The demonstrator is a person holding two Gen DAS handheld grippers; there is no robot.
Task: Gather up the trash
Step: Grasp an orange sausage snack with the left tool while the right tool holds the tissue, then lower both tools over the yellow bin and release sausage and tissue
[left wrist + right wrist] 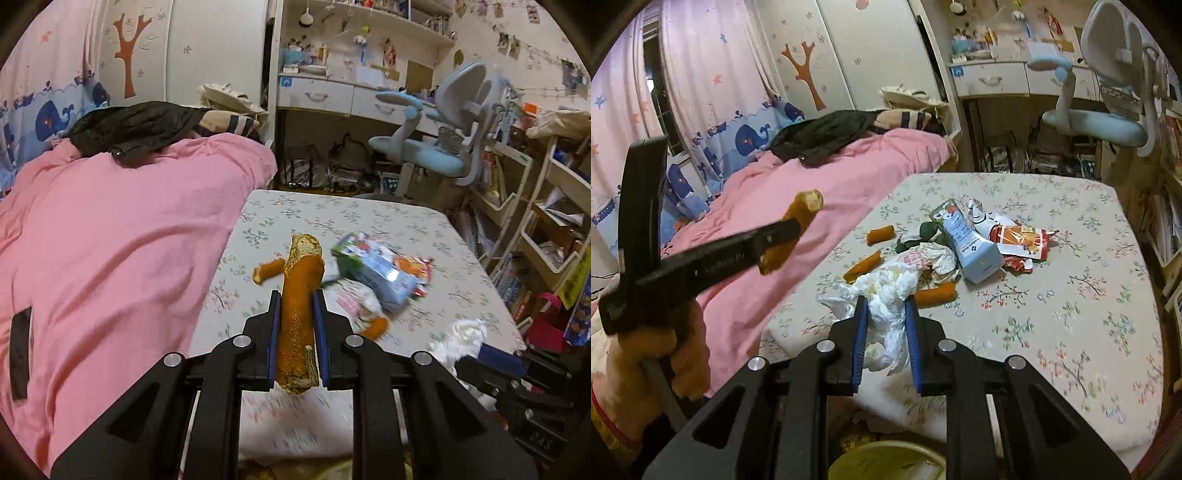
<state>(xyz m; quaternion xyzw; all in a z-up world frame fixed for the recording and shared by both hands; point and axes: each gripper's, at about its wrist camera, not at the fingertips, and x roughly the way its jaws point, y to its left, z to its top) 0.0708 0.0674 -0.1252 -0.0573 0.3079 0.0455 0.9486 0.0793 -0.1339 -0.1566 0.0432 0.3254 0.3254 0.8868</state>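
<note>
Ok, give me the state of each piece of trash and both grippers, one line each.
left gripper: shut on the orange stick, lifted
right gripper: shut on the white tissue
milk carton: lying on its side on the table
red wrapper: crumpled, flat on table

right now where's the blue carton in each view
Left wrist view: blue carton right of centre on the table, blurred, beyond the left tongs.
Right wrist view: blue carton at centre, in the trash pile past the right tongs.
Shared landmark: the blue desk chair behind the table.
</note>
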